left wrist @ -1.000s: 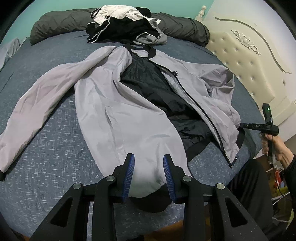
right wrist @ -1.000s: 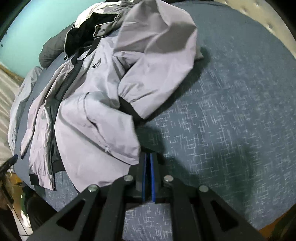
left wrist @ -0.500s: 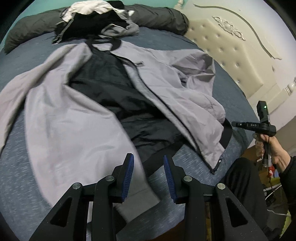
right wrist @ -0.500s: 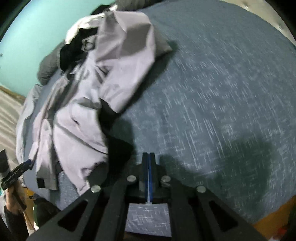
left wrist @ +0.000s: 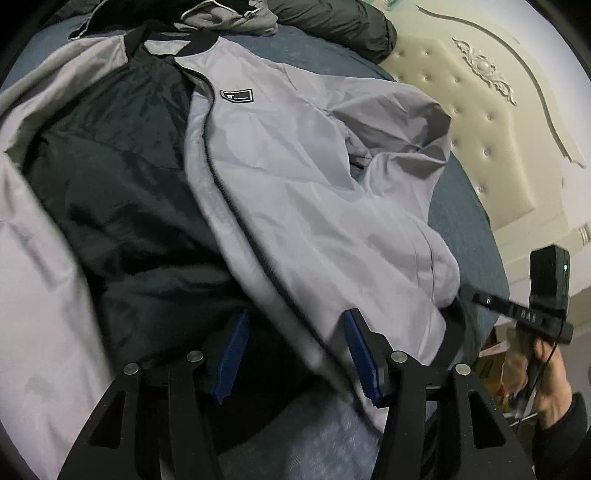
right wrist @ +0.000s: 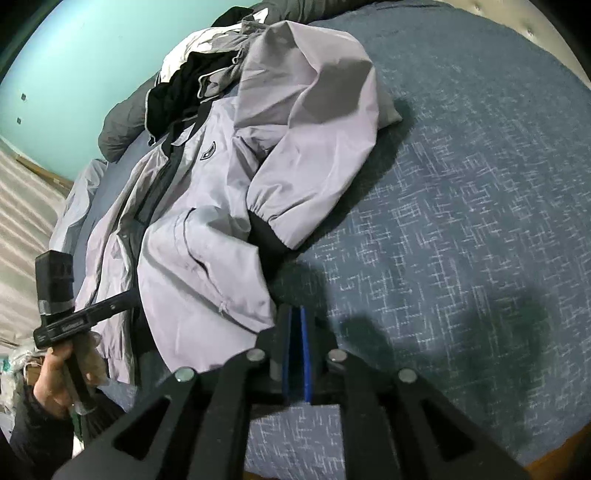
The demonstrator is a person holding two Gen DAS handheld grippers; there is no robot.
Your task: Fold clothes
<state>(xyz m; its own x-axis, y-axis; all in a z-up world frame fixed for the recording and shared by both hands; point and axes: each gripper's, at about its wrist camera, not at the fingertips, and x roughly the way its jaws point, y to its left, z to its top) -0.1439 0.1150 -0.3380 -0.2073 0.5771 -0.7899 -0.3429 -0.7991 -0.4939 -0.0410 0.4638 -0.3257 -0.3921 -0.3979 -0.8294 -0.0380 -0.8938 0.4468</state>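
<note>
A grey jacket with black lining lies open on the blue bed. My left gripper is open wide just above the jacket's bottom, and the zipper edge of one front panel runs between its jaws. In the right wrist view the jacket has one sleeve folded back over its body, black cuff down. My right gripper is shut with nothing between its pads, right beside the jacket's lower corner.
A pile of black, white and grey clothes and a dark pillow lie at the bed's far end. A cream tufted headboard stands on the right. A hand holds the other gripper past the bed's edge.
My left gripper has moved forward and to the right, from the hem of one front panel to the other panel's zipper edge, and its jaws have spread wider. My right gripper stays shut.
</note>
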